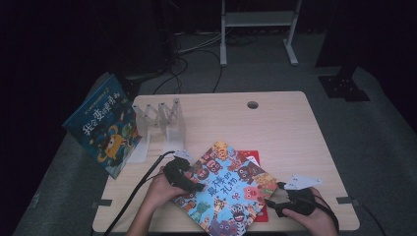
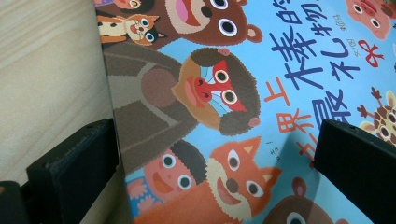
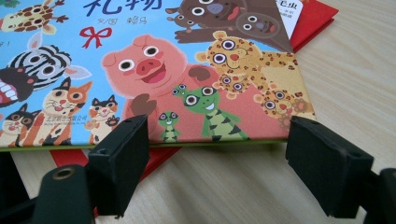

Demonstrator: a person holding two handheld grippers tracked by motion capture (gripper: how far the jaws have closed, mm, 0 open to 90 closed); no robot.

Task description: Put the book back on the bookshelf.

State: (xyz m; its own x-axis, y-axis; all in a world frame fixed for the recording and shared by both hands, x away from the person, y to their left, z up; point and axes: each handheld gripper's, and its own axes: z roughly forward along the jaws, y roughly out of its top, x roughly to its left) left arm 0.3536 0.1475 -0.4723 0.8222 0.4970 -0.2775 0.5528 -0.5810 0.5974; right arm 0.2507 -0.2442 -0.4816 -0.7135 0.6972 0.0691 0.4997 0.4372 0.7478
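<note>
Nearest the table's front edge, the right gripper (image 1: 278, 204) is seen just off the lower right edge of the animal picture book (image 1: 226, 189), jaws parted and level with that edge; in the right gripper view nothing is pressed between them, and bare wood lies under them. A red book (image 3: 313, 21) is seen beneath the picture book, its corner sticking out.

On the other side, the left gripper (image 1: 194, 186) is set over the book's left edge. In the left gripper view its jaws stand apart, one over the table (image 2: 46, 60), one over the cover (image 2: 224, 93); no clamping is shown.

The book lies flat and skewed near the front of the table, not lifted.

Farther back, a clear folding book rack (image 1: 160, 120) stands empty. A second, blue picture book (image 1: 105, 125) leans at the table's left edge beside it.

Judged progress: one book may be placed already; the animal book is only approached. Gripping, lifting and standing it in the rack are left.
</note>
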